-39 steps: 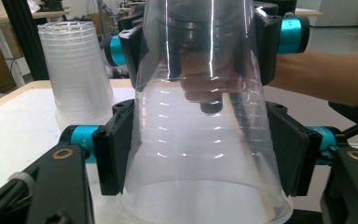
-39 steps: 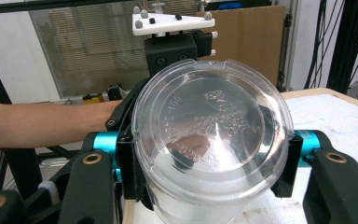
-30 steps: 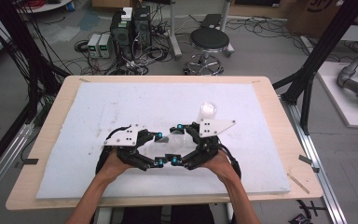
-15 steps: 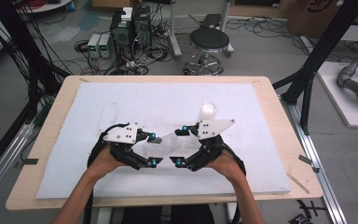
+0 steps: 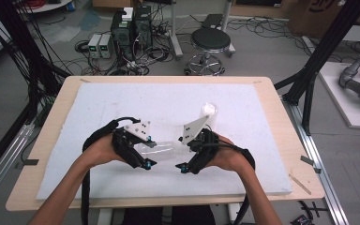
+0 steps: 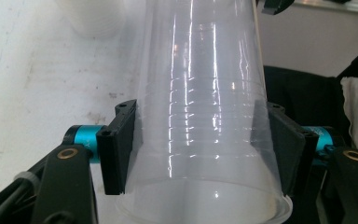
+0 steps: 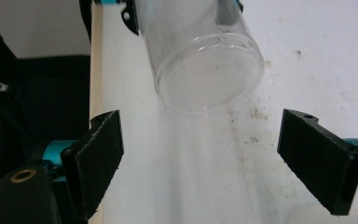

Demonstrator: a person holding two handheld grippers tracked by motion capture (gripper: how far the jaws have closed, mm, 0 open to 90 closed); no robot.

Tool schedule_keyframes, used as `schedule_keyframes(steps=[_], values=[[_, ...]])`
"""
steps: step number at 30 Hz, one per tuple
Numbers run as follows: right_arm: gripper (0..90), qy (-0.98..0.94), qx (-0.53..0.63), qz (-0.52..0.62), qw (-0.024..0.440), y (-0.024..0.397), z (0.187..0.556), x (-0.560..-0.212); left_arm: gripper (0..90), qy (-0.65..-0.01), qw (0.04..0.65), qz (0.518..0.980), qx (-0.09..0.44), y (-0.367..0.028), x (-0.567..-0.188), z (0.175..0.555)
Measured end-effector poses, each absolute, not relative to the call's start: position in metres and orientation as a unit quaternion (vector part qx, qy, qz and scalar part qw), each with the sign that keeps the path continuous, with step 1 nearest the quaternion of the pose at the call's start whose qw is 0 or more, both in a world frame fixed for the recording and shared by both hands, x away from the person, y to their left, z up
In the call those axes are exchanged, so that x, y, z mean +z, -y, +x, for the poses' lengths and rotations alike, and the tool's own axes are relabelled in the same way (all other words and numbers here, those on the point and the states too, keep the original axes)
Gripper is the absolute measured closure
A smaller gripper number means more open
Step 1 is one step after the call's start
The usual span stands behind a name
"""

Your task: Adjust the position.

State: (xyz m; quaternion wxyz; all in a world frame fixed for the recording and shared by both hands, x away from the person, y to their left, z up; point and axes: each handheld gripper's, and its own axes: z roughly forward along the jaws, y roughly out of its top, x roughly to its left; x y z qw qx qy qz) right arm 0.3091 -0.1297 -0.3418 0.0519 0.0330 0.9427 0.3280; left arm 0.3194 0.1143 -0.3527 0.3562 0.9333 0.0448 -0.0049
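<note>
White foam covers the bench [image 5: 272, 93]. Left gripper [image 6: 200, 144] clamps a clear cup [image 6: 205, 107] near its rim, held sideways above the foam; right gripper [image 7: 219, 158] gapes wide, facing its base.

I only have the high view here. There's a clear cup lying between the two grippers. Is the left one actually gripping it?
Observer: Yes. In the left gripper view the left gripper has both jaws pressed against the sides of the clear cup, near its rim.
Operator: And the right one?
Observer: The right gripper is open, with nothing between its jaws; the cup's base points at it.
Operator: Anything else nearby?
Observer: A stack of white cups stands beyond the held one.
</note>
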Motion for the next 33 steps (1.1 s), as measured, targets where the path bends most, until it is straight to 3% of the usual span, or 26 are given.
schedule_keyframes(steps=[22,33], values=[[14.5,-0.951,0.308,0.021,0.030,0.115,0.323,-0.347,34.2,-0.023,0.339,0.941,-0.005,-0.102,-0.347,0.315],[19.0,-0.950,0.312,0.012,0.016,0.111,0.324,-0.345,34.3,-0.030,0.334,0.942,-0.009,-0.097,-0.348,0.315]])
